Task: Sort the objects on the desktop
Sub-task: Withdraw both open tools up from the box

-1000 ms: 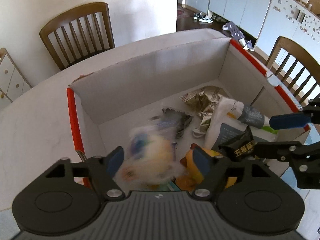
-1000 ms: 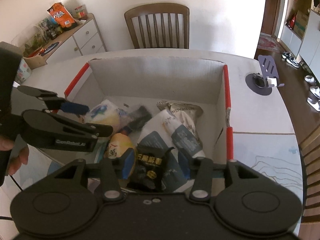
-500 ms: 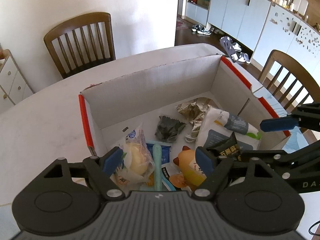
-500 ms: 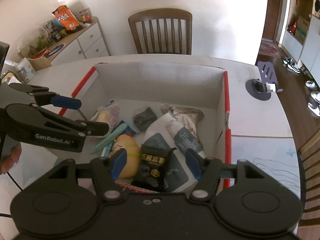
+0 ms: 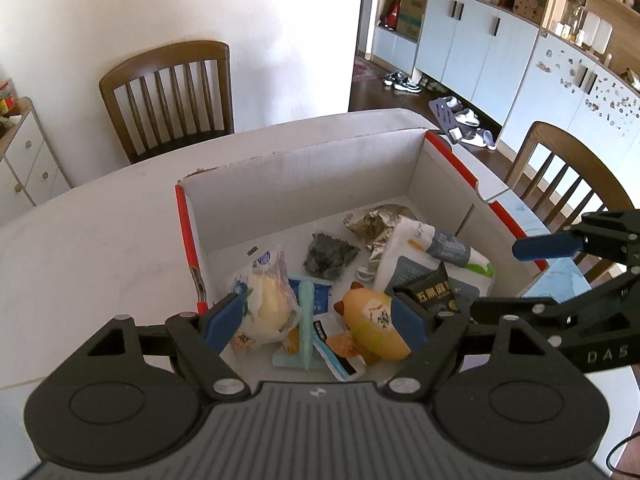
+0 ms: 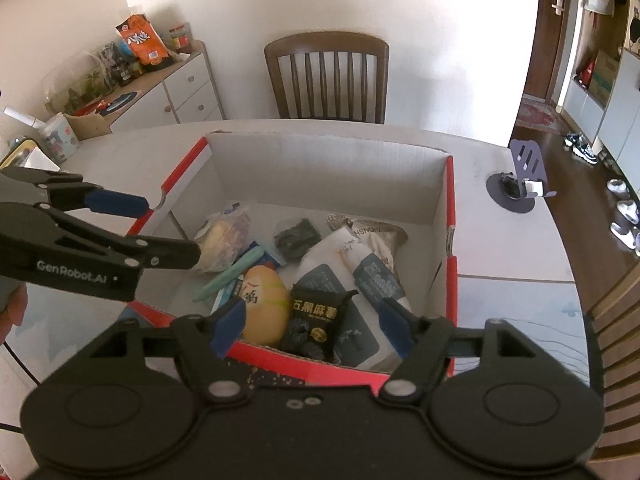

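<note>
White table (image 6: 500, 240) bore the box (image 6: 440, 184) of snacks, black packet (image 6: 316, 316) lying inside under the right gripper (image 6: 308, 326), whose empty jaws were opening, left gripper (image 5: 316, 316) apart and empty; lifting straight clear seemed wisest.

Bright daylight fills both views, and the white wall (image 6: 248, 40) behind the chair (image 6: 326, 76) is nearly washed out. Fisheye bending curves the cabinets (image 5: 500, 60) and the frame edges. The carton (image 6: 320, 176) interior lies in soft shadow; its contents stay sharp.
</note>
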Available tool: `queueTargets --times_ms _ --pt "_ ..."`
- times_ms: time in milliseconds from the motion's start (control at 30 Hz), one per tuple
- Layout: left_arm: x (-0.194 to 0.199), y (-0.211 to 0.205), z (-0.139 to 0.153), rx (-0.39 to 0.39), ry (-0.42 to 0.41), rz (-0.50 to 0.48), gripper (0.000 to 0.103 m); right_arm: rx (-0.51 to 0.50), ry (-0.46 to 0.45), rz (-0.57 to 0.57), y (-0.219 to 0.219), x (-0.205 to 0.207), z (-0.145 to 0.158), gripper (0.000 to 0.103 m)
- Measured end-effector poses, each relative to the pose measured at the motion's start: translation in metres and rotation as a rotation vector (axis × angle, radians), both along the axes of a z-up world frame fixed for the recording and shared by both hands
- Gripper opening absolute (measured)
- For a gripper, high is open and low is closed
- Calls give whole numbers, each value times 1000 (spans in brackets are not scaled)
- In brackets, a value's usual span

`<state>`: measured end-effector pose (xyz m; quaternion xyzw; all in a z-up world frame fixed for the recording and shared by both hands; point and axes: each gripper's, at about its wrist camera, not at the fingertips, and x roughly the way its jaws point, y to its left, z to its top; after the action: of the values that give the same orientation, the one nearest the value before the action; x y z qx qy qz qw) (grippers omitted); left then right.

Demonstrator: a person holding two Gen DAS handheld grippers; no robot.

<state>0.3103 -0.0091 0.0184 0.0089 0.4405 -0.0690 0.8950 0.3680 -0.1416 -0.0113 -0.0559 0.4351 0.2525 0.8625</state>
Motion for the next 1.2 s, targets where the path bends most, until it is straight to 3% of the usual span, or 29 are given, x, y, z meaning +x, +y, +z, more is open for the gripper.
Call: queueTargets --times_ms 233,300,333,700,1200 --pt "-17 4 -4 -13 9 7 87 18 -20 -19 -4 -8 4 78" --pt "-23 6 -4 -24 4 8 101 20 -32 -19 -5 -11 6 78" --pt "-26 7 -4 -28 -3 7 103 19 -38 -20 -5 -13 7 80" --pt "-54 16 3 -58 -44 38 103 29 -123 -42 -12 -41 22 84" --pt "-84 12 8 -40 -50 54 103 38 -137 -86 -14 -60 23 85"
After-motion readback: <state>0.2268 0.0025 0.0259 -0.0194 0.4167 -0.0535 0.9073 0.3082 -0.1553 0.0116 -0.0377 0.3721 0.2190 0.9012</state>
